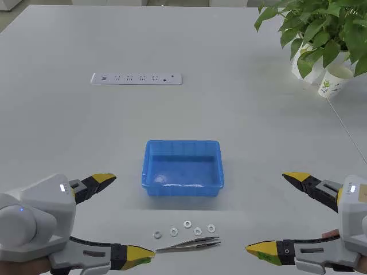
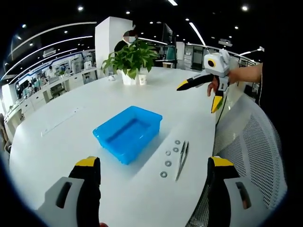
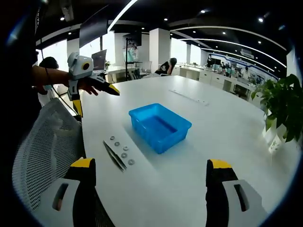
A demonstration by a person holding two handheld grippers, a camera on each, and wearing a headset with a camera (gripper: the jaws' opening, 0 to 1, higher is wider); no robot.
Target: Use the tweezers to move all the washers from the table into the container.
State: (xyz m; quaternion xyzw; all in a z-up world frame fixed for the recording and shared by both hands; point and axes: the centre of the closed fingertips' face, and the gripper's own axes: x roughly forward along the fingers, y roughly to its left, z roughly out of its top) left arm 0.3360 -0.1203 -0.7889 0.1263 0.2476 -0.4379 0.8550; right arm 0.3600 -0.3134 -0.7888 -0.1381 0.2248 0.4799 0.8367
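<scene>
A blue container point(image 1: 182, 189) stands empty in the middle of the white table. In front of it lie several small metal washers point(image 1: 174, 231) in a loose row, with the metal tweezers point(image 1: 188, 244) just nearer the table edge. My left gripper point(image 1: 131, 215) hovers open to the left of them, and my right gripper point(image 1: 266, 212) hovers open to the right. The left gripper view has the container point(image 2: 140, 146), washers point(image 2: 168, 163), tweezers point(image 2: 182, 160) and the right gripper point(image 2: 196, 99). In the right gripper view I see the container point(image 3: 143, 132), washers point(image 3: 124, 155), tweezers point(image 3: 115, 155) and left gripper point(image 3: 98, 103).
A white power strip point(image 1: 136, 78) lies far back on the table. A potted plant point(image 1: 321, 28) and a paper cup point(image 1: 334, 80) stand at the back right. A mesh chair point(image 2: 251, 142) sits at the near table edge.
</scene>
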